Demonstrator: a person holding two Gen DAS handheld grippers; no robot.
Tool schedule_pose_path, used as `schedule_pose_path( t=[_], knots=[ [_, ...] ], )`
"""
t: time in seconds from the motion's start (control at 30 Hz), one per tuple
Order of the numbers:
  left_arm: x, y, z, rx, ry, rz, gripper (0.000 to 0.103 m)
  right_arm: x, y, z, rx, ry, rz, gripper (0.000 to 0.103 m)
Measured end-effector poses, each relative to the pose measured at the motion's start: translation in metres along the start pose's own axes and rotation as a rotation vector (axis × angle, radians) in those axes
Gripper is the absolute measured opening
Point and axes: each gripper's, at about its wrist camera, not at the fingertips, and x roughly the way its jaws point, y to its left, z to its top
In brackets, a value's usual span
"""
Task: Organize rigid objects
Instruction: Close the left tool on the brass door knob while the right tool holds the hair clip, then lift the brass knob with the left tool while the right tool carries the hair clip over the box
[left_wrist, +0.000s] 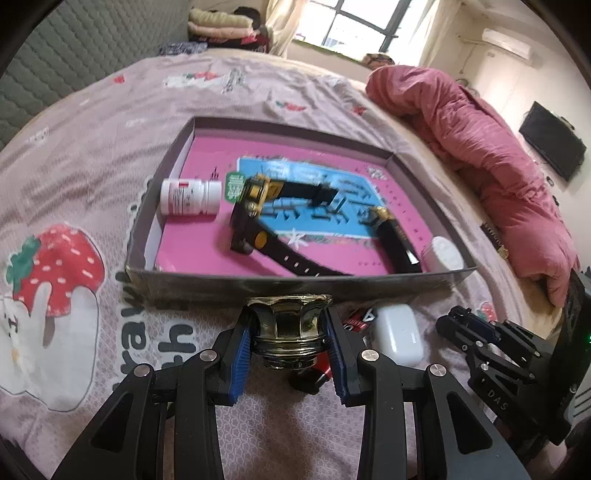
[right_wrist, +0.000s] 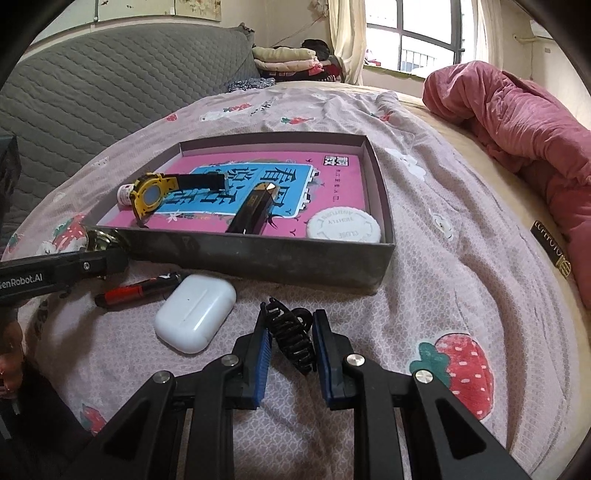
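Observation:
My left gripper (left_wrist: 290, 328) is shut on a shiny brass-coloured metal piece (left_wrist: 290, 317), held just in front of the near wall of a grey shallow box (left_wrist: 295, 282). The same piece (right_wrist: 101, 236) shows at the left in the right wrist view. My right gripper (right_wrist: 291, 339) is shut on a black hair claw clip (right_wrist: 291, 338) above the bedspread. Inside the box (right_wrist: 258, 254) lie a yellow-and-black watch (right_wrist: 151, 194), a white pill bottle (left_wrist: 188, 197), a black-and-gold stick (right_wrist: 255, 210) and a white round lid (right_wrist: 345, 225) on a pink book. A white earbud case (right_wrist: 195, 317) and a red-black battery (right_wrist: 136, 290) lie on the bed.
The pink strawberry-print bedspread (right_wrist: 461, 295) covers the bed. A rolled pink quilt (right_wrist: 524, 122) lies along the right side. A grey quilted headboard (right_wrist: 110, 85) stands at the back left, with folded clothes by the window.

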Motion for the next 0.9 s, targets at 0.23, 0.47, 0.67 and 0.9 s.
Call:
schedule_pose_path(
  t=[0.23, 0.47, 0.67, 0.9],
  knots=[
    [-0.02, -0.001, 0.002, 0.021, -0.061, 0.012, 0.037, -0.019, 0.006, 0.007, 0.007, -0.045, 0.011, 0.022],
    [-0.032, 0.002, 0.007, 0.034, -0.106, 0.014, 0.037, -0.036, 0.012, 0.016, 0.014, -0.088, 0.009, 0.022],
    [-0.044, 0.011, 0.015, 0.026, -0.153, 0.022, 0.037, -0.047, 0.011, 0.022, 0.026, -0.113, -0.012, 0.022],
    [-0.053, 0.025, 0.022, -0.004, -0.184, 0.023, 0.037, -0.054, 0.014, 0.027, 0.027, -0.132, -0.038, 0.022]
  ],
)
